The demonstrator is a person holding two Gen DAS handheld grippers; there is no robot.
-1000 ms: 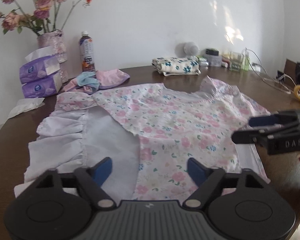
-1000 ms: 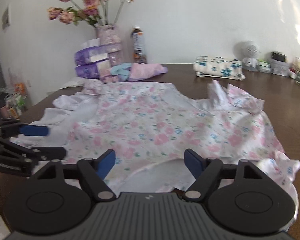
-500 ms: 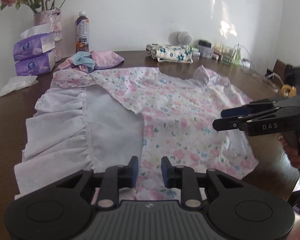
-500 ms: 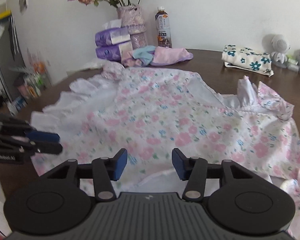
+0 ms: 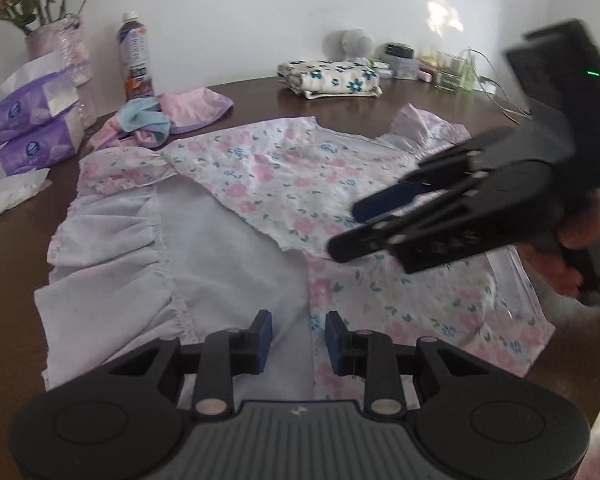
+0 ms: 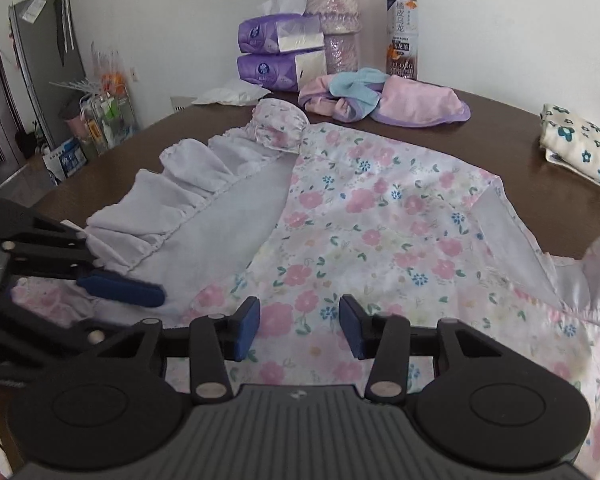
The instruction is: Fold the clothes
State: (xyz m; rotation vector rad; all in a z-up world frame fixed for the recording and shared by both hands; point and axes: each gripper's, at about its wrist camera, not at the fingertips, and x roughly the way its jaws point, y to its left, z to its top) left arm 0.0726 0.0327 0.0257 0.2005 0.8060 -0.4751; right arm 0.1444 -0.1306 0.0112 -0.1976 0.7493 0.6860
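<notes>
I am holding my left gripper low over the near hem of the floral dress, its fingers standing a narrow gap apart with nothing gripped between them. The dress is lying spread on the brown table, one side folded over so the white lining and ruffle are showing toward 9 o'clock. My right gripper is hovering over the flowered panel, fingers parted somewhat wider and empty; in the left wrist view it is crossing in from 3 o'clock, blurred, with my hand on its handle. A folded floral cloth is sitting at 12 o'clock, well apart from the dress. Pink and blue garments are lying just beyond the dress's ruffled sleeve, near the tissue packs, vase and drink bottle.
</notes>
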